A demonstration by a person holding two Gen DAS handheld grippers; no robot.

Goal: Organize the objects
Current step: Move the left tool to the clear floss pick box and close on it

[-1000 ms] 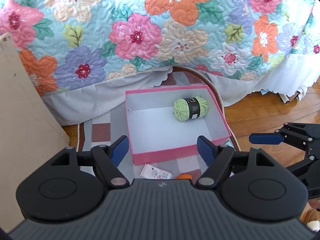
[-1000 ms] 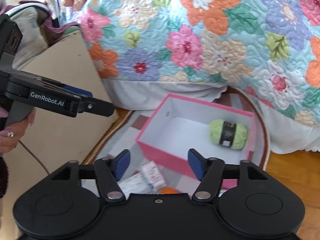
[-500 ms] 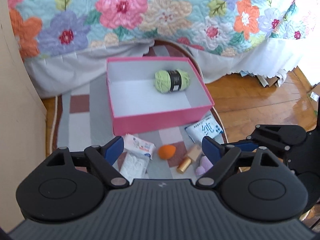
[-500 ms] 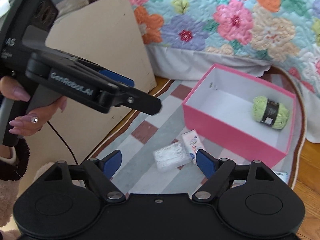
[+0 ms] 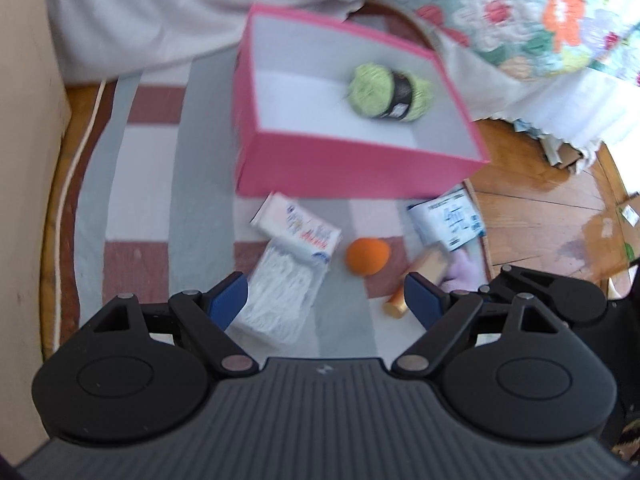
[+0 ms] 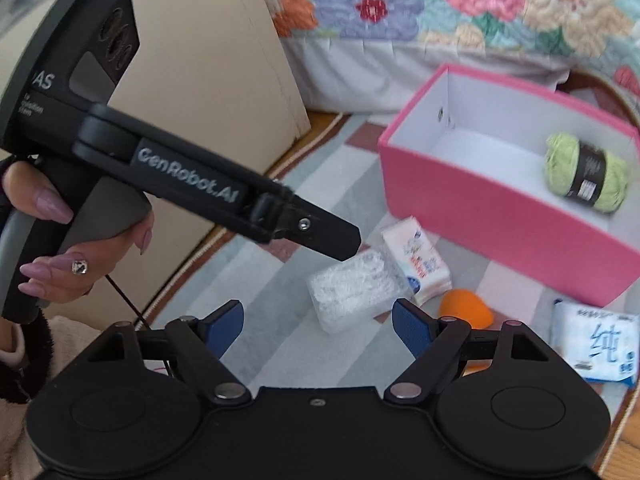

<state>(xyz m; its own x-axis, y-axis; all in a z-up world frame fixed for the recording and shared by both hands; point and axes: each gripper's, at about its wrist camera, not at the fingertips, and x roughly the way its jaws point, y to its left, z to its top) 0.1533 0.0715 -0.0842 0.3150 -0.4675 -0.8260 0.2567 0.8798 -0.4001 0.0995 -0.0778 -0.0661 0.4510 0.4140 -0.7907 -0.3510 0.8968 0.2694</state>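
Both tongs [image 5: 326, 300] hover empty near the white packet [image 5: 280, 304].

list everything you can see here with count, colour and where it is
box: 1, pink, white inside, on rug
yarn ball: 1, green, in box
tissue pack: 1, white, before box
clear pack: 1, white, beside tissue pack
sponge: 1, orange, on rug
wipes pack: 1, white-blue, rug edge
tube: 1, gold, beside sponge
soft thing: 1, lilac, unclear
rug: 1, checked
bedspread: 1, floral
board: 1, beige
left gripper: open
right gripper: open
hand: holding left gripper
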